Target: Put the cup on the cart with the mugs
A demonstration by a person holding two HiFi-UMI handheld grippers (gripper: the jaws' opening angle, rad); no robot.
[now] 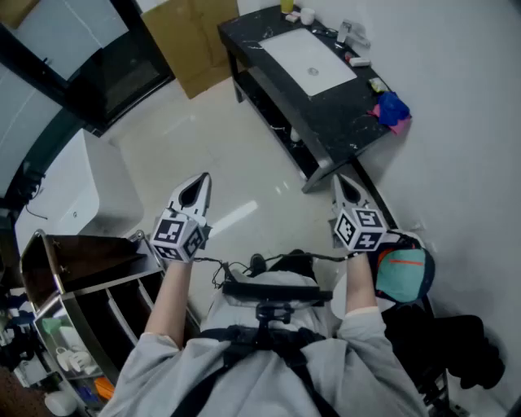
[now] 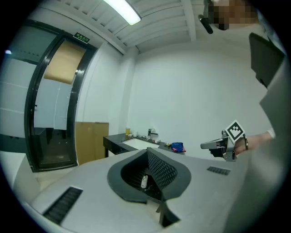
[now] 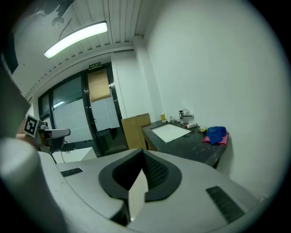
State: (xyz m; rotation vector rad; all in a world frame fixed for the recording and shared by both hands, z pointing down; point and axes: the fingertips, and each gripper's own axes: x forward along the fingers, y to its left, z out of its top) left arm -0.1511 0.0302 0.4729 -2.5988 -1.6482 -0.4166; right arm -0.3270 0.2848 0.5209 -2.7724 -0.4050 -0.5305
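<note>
Grey L claw & R claw both closed, empty.

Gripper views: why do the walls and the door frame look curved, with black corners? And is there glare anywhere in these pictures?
Left gripper view: the wide-angle lens bows the door frame and blacks out the corners, and the ceiling light is washed out to white. Right gripper view: the same bending and dark rim. Head view: straighter lines, with a pale glare streak on the floor.
</note>
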